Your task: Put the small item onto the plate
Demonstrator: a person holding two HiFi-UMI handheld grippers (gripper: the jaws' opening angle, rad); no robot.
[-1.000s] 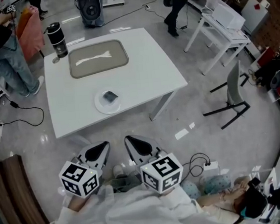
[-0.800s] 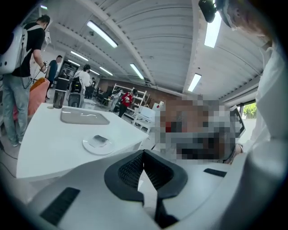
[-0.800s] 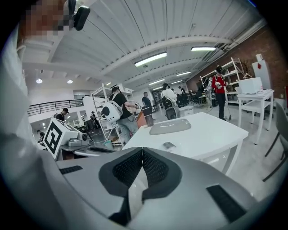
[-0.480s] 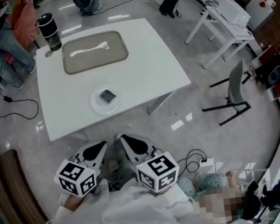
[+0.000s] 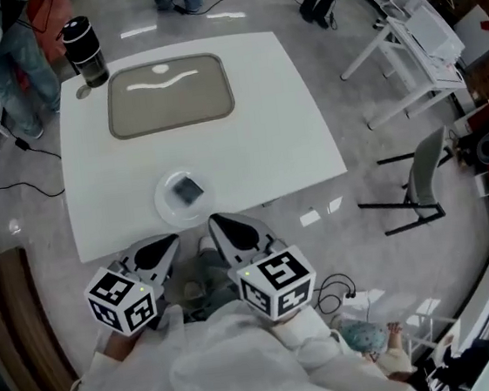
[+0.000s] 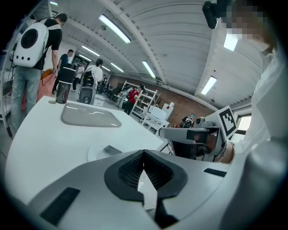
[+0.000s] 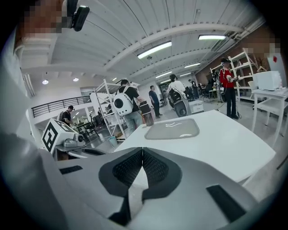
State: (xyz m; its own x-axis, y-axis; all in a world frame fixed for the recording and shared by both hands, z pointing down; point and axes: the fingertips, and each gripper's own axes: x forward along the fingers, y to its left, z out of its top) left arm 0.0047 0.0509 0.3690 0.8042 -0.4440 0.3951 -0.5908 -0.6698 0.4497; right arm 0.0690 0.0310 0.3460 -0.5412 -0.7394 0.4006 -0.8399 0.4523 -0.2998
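Closer now to the near edge of the square white table (image 5: 263,127), the left gripper (image 5: 167,243) and right gripper (image 5: 220,225) both have their jaws pressed together, empty, while the small dark grey square item (image 5: 189,189) lies on the round white plate (image 5: 163,201).

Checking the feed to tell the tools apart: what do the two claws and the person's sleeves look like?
The left claw and right claw both have light grey, tapering shells with black inlays and black textured pads. Each carries a white cube printed with black square markers. The sleeves are white.
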